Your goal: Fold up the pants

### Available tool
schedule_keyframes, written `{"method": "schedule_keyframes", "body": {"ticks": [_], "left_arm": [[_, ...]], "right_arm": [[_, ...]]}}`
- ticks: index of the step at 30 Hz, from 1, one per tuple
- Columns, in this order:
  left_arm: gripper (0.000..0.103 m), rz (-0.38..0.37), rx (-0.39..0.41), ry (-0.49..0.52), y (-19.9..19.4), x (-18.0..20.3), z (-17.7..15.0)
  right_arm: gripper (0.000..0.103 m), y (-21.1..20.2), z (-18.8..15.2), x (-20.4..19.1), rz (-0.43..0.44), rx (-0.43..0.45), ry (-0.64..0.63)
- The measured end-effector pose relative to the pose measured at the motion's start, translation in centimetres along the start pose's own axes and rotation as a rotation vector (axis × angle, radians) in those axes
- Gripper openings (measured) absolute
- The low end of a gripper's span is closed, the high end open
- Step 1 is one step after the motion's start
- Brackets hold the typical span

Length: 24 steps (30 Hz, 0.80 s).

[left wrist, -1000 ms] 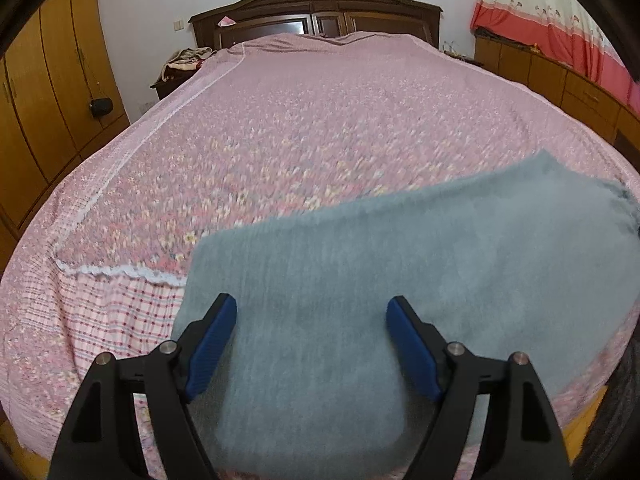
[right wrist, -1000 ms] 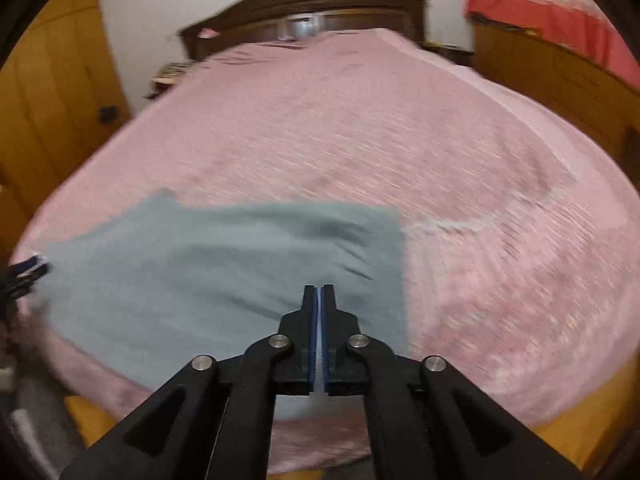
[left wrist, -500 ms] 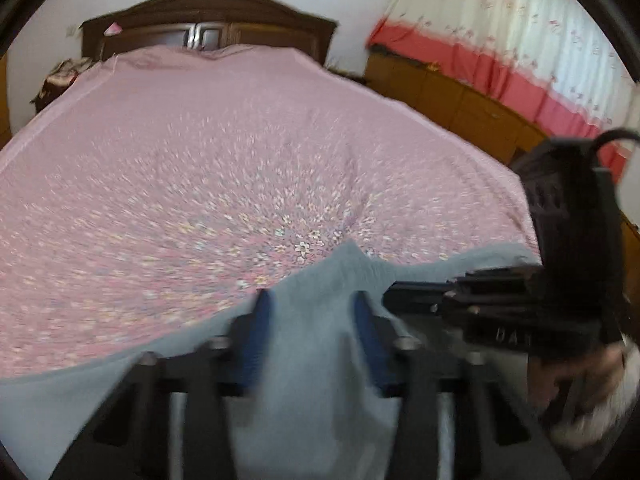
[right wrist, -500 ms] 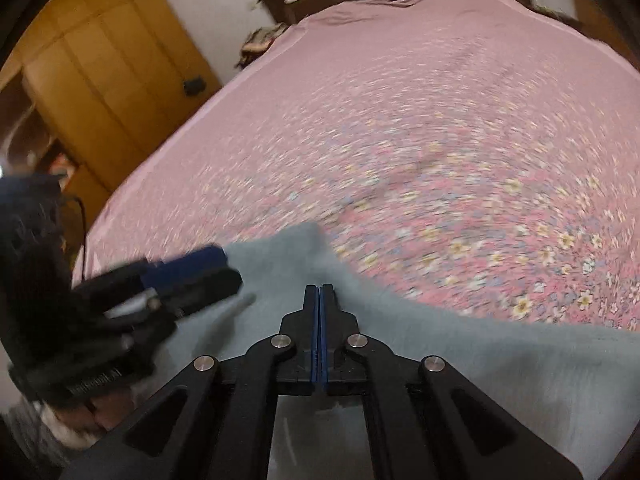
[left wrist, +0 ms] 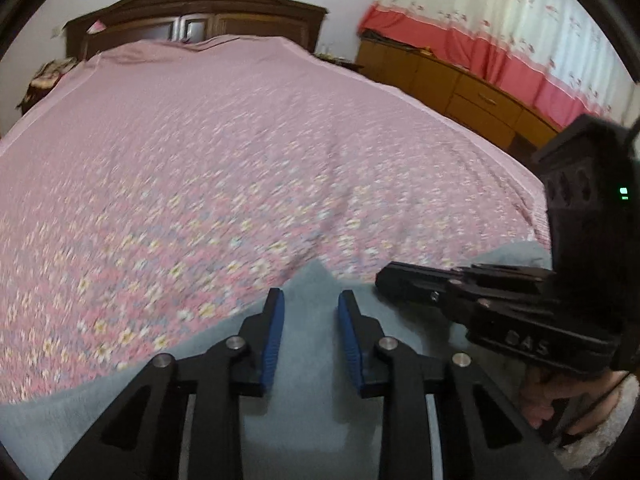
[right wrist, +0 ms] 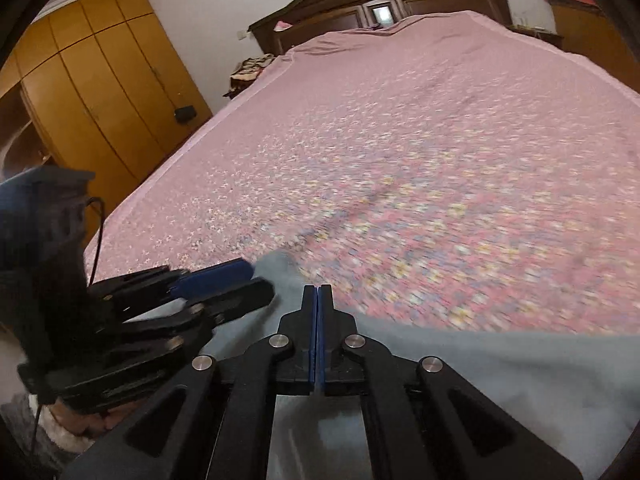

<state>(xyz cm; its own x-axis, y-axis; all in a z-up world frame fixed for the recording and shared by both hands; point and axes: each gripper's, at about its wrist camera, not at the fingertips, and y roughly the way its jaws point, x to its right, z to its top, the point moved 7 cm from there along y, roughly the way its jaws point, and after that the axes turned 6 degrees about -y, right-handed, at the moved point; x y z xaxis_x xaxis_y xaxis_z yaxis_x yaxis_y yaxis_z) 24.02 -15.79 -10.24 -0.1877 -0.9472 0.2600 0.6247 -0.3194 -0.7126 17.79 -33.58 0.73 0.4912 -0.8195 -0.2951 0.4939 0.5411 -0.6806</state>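
Note:
The grey pants (left wrist: 308, 360) lie on the pink flowered bed (left wrist: 240, 160) near its front edge. A raised corner of the cloth stands just ahead of my left gripper (left wrist: 310, 308), whose blue pads are partly apart over the cloth. My right gripper (right wrist: 319, 300) is shut on the grey pants (right wrist: 500, 368) at that same corner. In the right wrist view the left gripper (right wrist: 236, 284) comes in from the left, close beside the right one. In the left wrist view the right gripper (left wrist: 384, 280) comes in from the right.
A dark wooden headboard (left wrist: 192, 12) stands at the far end of the bed. A wooden wardrobe (right wrist: 92, 92) is on the left side, a low wooden cabinet (left wrist: 452, 80) and red-and-white curtains (left wrist: 500, 32) on the right.
Both grippers have swung together from opposite ends of the pants to one corner. The left gripper's jaws have narrowed from wide open. The right stayed shut on the cloth.

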Motion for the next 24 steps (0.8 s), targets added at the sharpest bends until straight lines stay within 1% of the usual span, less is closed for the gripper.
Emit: {"method": "schedule_keyframes", "body": {"ticks": [2,3,5,6,7,9,12,14,15,17,19,20,22,23,24], "left_arm": [[0.028,0.013,-0.013,0.006,0.7,0.6,0.1],[0.028,0.015,-0.04,0.007,1.5,0.9,0.0],[0.028,0.03,-0.062,0.005,2.3,0.7,-0.7],[0.028,0.043,-0.055,0.009,2.5,0.8,-0.8],[0.028,0.046,-0.05,0.006,2.5,0.8,-0.9],[0.029,0.063,-0.047,0.001,2.9,1.0,-0.8],[0.029,0.101,-0.046,0.031,3.1,2.0,-0.5],[0.03,0.102,-0.038,0.05,2.6,2.9,-0.3],[0.03,0.091,-0.035,0.058,2.2,3.5,-0.3],[0.033,0.08,-0.01,0.068,1.4,4.3,-0.3],[0.038,0.105,0.013,0.077,1.1,4.4,-0.4],[0.038,0.123,-0.002,0.079,1.4,4.2,-0.7],[0.039,0.129,-0.057,0.085,3.2,4.0,-1.5],[0.04,0.127,-0.055,0.089,3.6,3.8,-1.7],[0.04,0.121,-0.053,0.087,3.5,3.9,-1.7]], "right_arm": [[0.0,-0.5,-0.7,0.8,-0.025,-0.018,0.014],[0.0,-0.4,-1.1,1.3,-0.034,-0.026,0.023],[0.0,0.0,-1.8,2.3,-0.041,-0.032,0.028],[0.0,0.3,-2.0,3.4,-0.038,-0.033,0.041],[0.0,0.6,-2.2,3.8,-0.018,-0.029,0.068],[0.0,0.2,-2.1,4.2,-0.014,-0.023,0.086],[0.0,-2.2,-1.9,4.7,-0.074,0.001,0.056],[0.0,-4.0,-2.0,5.3,-0.114,0.01,0.046],[0.0,-5.1,-2.2,6.2,-0.144,0.014,0.052],[0.0,-6.6,-2.7,8.4,-0.197,0.017,0.077],[0.0,-7.0,-3.4,10.8,-0.263,0.0,0.101],[0.0,-7.2,-3.6,11.5,-0.266,-0.006,0.114],[0.0,-7.6,-4.1,12.7,-0.212,0.003,0.166],[0.0,-8.4,-4.1,12.7,-0.198,0.017,0.186],[0.0,-9.3,-4.1,12.2,-0.203,0.027,0.177]]}}
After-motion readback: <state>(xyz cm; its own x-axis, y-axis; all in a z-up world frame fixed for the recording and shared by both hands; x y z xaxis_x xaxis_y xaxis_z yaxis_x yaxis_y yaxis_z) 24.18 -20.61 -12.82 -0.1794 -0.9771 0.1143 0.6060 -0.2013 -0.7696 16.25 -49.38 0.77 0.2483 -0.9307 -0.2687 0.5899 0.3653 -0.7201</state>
